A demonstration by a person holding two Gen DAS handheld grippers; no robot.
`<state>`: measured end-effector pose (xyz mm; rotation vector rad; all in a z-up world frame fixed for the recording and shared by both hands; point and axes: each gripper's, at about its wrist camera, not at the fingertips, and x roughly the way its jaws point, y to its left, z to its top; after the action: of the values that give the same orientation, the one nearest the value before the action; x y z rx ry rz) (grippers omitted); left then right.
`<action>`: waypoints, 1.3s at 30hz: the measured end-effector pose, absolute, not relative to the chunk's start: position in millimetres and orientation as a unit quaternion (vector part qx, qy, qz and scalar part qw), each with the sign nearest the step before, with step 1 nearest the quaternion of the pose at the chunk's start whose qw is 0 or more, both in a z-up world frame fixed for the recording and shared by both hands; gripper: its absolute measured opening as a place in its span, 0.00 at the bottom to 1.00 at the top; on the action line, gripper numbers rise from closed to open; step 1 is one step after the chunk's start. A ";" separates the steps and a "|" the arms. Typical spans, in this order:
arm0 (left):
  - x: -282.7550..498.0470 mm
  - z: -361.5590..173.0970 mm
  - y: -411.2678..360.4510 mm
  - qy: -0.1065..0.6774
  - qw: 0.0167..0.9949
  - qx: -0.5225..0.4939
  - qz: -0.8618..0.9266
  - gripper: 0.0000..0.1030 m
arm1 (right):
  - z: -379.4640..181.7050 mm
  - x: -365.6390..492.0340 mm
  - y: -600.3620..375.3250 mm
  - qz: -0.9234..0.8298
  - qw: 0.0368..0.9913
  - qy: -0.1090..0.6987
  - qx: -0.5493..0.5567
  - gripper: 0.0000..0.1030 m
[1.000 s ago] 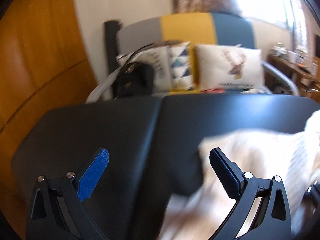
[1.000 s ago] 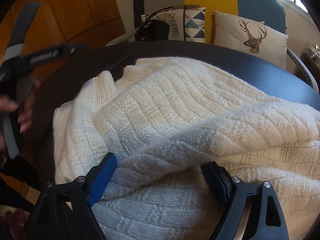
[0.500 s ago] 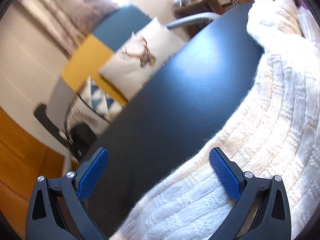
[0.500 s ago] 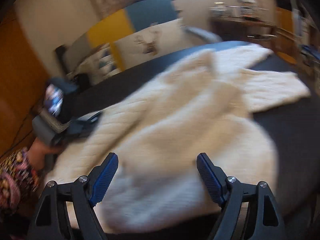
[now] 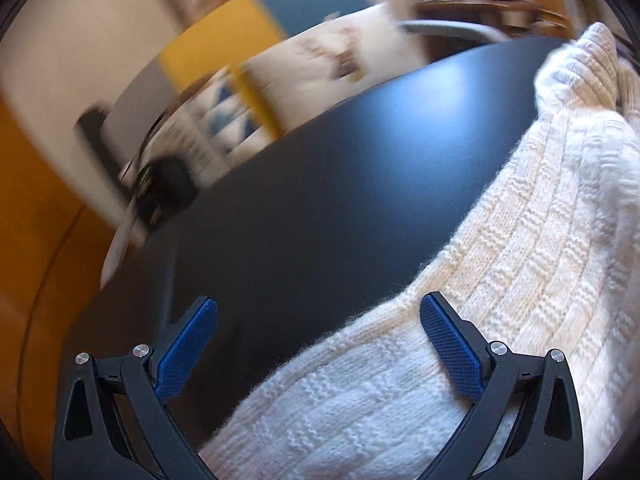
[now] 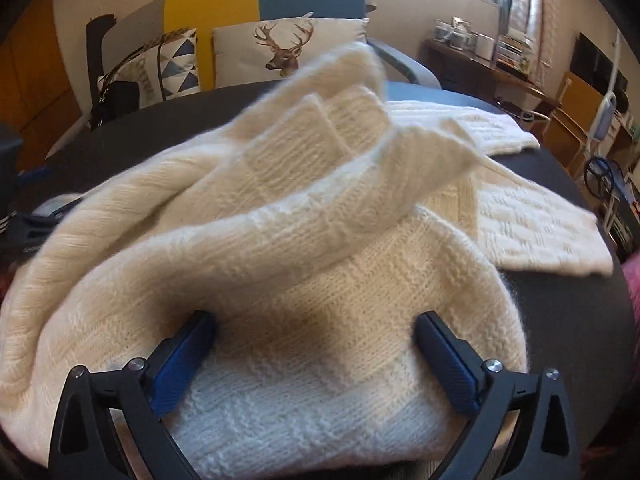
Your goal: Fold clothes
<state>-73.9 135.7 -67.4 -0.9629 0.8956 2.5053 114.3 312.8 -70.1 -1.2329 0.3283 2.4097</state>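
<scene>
My left gripper [image 5: 318, 344] is released over the sweater [image 5: 500, 300] edge at 5 o'clock. My right gripper [image 6: 316, 348] is released too, both fingers resting against the bunched sweater [image 6: 280, 248] on the black table [image 6: 560, 320].

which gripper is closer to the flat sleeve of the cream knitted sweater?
Right. The right gripper sits over the bunched body, the flat sleeve just beyond. The left gripper is at the cream knitted sweater's opposite edge.

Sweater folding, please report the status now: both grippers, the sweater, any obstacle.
Left gripper open at sweater edge. Right gripper open, sweater between its fingers. Sweater bunched on black table. No obstacle visible.
</scene>
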 end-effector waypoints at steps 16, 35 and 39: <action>17.5 -47.3 -7.8 0.112 -0.003 -0.426 0.898 1.00 | -71.8 -58.5 274.6 0.873 0.124 0.037 -0.470 1.00; -165.8 0.1 119.5 0.165 0.111 -0.316 0.928 0.99 | -59.0 -25.2 154.9 0.889 0.017 -0.011 -0.458 0.78; -172.9 -15.0 149.4 0.188 0.144 -0.313 0.920 0.99 | -63.2 -16.8 166.2 0.897 0.010 0.028 -0.442 0.80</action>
<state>-172.9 149.4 -15.0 -0.9024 0.5420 2.6515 -16.8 166.2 -63.2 -1.3787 0.0883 2.7996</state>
